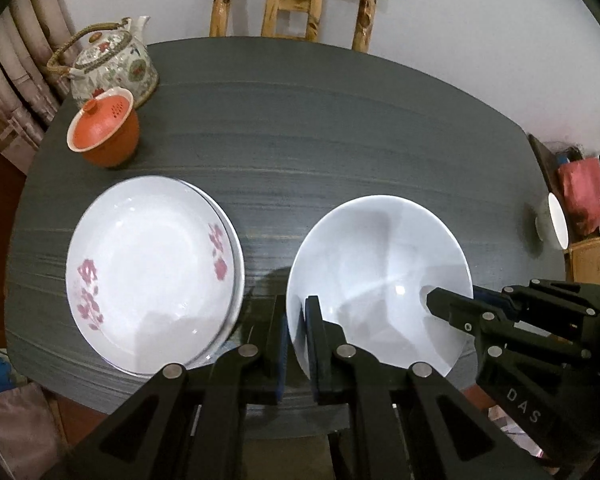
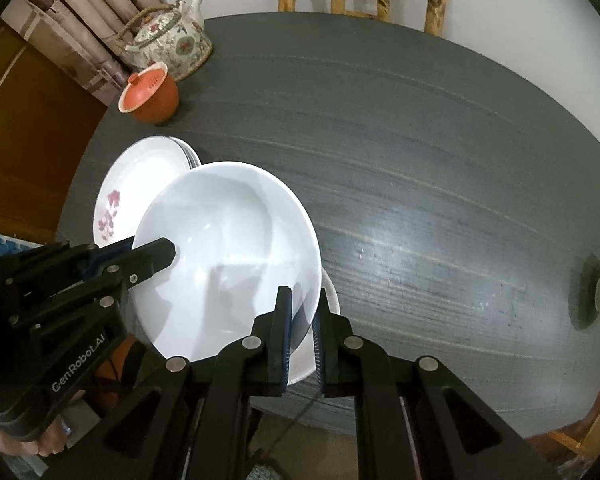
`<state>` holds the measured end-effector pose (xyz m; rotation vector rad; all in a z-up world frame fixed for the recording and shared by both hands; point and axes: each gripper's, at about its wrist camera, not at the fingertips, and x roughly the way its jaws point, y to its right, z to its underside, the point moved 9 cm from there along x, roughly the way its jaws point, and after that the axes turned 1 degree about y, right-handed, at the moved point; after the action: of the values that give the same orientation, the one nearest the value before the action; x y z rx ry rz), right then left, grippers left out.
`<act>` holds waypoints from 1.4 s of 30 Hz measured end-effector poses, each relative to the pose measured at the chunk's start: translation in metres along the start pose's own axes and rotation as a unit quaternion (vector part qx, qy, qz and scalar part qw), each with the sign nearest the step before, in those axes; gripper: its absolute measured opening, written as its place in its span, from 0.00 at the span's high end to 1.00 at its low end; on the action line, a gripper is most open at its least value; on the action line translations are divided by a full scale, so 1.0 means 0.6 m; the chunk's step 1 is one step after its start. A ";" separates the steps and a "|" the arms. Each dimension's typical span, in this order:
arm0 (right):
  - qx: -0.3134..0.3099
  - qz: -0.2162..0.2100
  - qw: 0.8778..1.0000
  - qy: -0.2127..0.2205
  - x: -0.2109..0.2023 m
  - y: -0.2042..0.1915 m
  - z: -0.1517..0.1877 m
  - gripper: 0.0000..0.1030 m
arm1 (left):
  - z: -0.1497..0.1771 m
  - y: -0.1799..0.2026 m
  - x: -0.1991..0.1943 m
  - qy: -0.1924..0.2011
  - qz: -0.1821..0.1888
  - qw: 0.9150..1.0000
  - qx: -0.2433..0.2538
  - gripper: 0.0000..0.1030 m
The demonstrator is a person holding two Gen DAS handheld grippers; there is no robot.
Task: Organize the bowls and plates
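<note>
Bowl, left wrist view: white bowl [image 1: 380, 276] sits lower right of centre, raised above the dark desk [image 1: 340, 140].
Left gripper [image 1: 297, 344]: at the bottom edge, jaws clenched on the bowl's left rim.
Right gripper [image 1: 428, 300]: enters from the lower right, one jaw inside the bowl's right rim, grasping it.
Plates: stack of floral plates [image 1: 152, 272] lies on the desk at lower left, just beside the bowl.
Background: orange lidded cup [image 1: 104, 132] and floral teapot [image 1: 114, 60] at upper left; wooden chair [image 1: 300, 4] at top.

Bowl, right wrist view: white bowl [image 2: 228, 256] left of centre, overlapping the floral plates [image 2: 140, 188].
Right gripper [image 2: 302, 332]: bottom centre, jaws clamped on the bowl's right rim.
Left gripper [image 2: 168, 252]: from the left edge, pinching the opposite rim.
Underneath: another white dish [image 2: 320, 340] shows below the bowl's lower right edge.
</note>
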<state>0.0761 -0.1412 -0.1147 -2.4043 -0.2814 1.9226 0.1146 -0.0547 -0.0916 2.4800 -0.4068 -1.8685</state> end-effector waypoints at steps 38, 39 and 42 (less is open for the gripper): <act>0.012 0.009 0.999 -0.030 0.044 0.016 0.058 0.87 | 0.058 0.032 0.048 -0.016 -0.036 0.999 0.033 0.91; 0.012 0.009 0.999 -0.030 0.044 0.016 0.057 0.85 | 0.059 0.030 0.049 -0.015 -0.037 0.999 0.034 0.91; 0.011 0.012 0.999 -0.030 0.047 0.016 0.058 0.84 | 0.058 0.029 0.050 -0.014 -0.040 0.998 0.036 0.90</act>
<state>0.0495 -0.1483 -0.1510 -2.3510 -0.2348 1.9987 0.0855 -0.0727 -0.1269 2.5548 -0.3876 -1.9546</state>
